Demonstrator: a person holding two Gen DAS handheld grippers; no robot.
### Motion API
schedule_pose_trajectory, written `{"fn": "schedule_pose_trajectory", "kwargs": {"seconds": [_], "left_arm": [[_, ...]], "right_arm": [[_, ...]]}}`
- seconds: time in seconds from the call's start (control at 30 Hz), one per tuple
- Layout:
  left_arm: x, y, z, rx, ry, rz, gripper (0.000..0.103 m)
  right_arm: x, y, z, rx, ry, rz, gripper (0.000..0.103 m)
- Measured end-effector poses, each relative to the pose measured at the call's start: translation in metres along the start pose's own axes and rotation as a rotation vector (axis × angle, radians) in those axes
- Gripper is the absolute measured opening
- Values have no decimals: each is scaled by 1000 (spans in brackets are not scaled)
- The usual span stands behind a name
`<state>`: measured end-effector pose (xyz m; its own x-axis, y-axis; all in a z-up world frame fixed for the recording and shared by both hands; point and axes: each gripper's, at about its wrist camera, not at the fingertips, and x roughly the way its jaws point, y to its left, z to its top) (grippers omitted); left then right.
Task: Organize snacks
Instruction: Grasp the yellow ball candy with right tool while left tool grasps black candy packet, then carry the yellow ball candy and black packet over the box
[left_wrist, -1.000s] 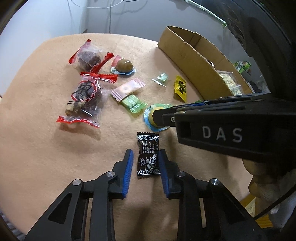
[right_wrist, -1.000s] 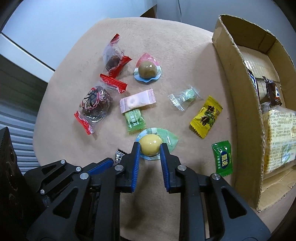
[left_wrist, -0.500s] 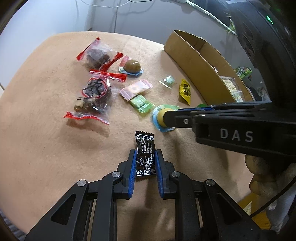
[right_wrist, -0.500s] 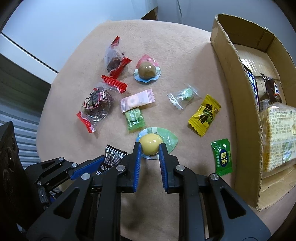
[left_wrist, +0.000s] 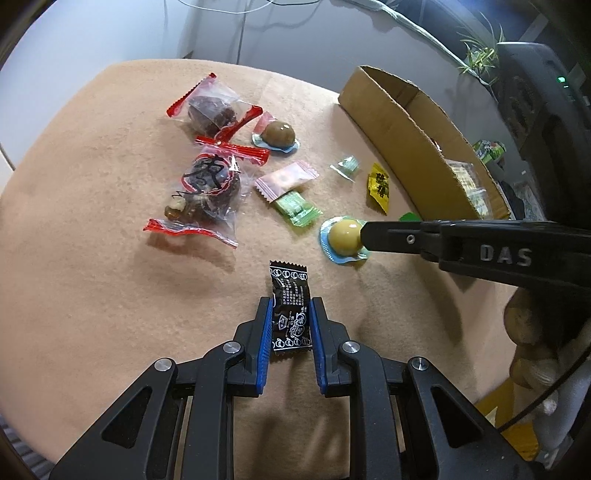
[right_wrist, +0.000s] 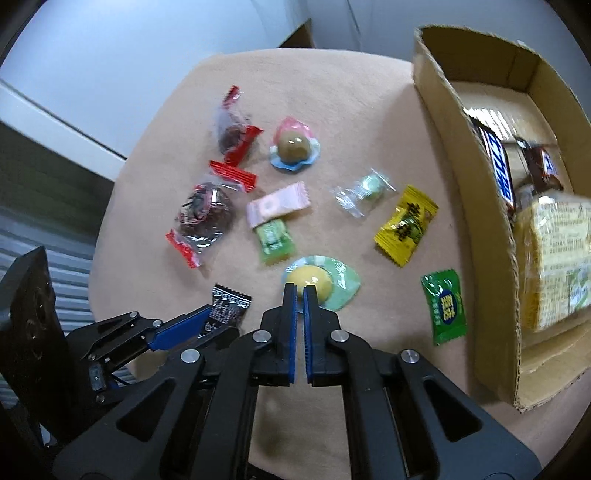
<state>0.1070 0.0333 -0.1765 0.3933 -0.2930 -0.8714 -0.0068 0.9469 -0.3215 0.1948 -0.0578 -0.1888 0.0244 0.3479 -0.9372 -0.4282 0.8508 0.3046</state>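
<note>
Left hand-held gripper (left_wrist: 290, 325): blue pads closed onto the sides of the black candy wrapper (left_wrist: 289, 306). I've got it pinched along its long edges, top end sticking out past the fingertips. From the right wrist cam the same wrapper (right_wrist: 227, 306) shows at the tip of the left unit's blue finger, low left.

Right hand-held gripper (right_wrist: 300, 295): pads nearly together, only a thin slit between them. Tips sit at the near edge of the yellow jelly cup (right_wrist: 312, 282) with the pale green rim. I can't tell if they've caught the rim or are just touching it. In the left cam the right unit comes in from the right and its tip meets the same cup (left_wrist: 343, 238).

Rest of the snacks lie loose on the tan surface (left_wrist: 92, 258):
- two clear bags with red ends and dark fruit, far one (left_wrist: 212, 109), near one (left_wrist: 207, 192), touching each other
- brown jelly cup (left_wrist: 279, 134) just beside the far bag
- pink wrapper (left_wrist: 286, 181) overlapping the light green wrapper (left_wrist: 297, 206)
- small clear wrapper with a green sweet (right_wrist: 365, 190)
- yellow wrapper (right_wrist: 406, 225) near the box wall
- dark green wrapper (right_wrist: 445, 304), just beside the box wall

Cardboard box (right_wrist: 465, 177) is on the right, open top. Inside: chocolate bars at the far end, a yellowish printed packet (right_wrist: 554, 258) nearer me.
</note>
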Motion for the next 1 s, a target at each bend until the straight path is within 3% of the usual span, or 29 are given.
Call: {"fn": "schedule_pose_trajectory", "kwargs": {"seconds": [0.23,0.33,0.37,0.4,0.53,0.6,1.0], "left_arm": [[1,2,0,-7,-1,0,18],[0,3,-1,-12,-3,-1,18],[0,3,-1,-13,-2,-2,18],[0,3,-1,-13,-3,-2,18],[-1,5,0,-17,-5,-1,18],[-1,6,-1,-21,-6,0,18],[-6,5,0,-24,-12,-1,18]], "right_arm": [[10,17,8,-90,26,-66,5],[10,23,7,-124,35,-72,24],[12,26,6,-138,36,-75,37],[13,29,5,-155,35,-93,42],[22,34,4,-167,29,-136,41],[25,31,5,-160,33,-136,25],[-1,0,-7,-83,-14,-89,24]]}}
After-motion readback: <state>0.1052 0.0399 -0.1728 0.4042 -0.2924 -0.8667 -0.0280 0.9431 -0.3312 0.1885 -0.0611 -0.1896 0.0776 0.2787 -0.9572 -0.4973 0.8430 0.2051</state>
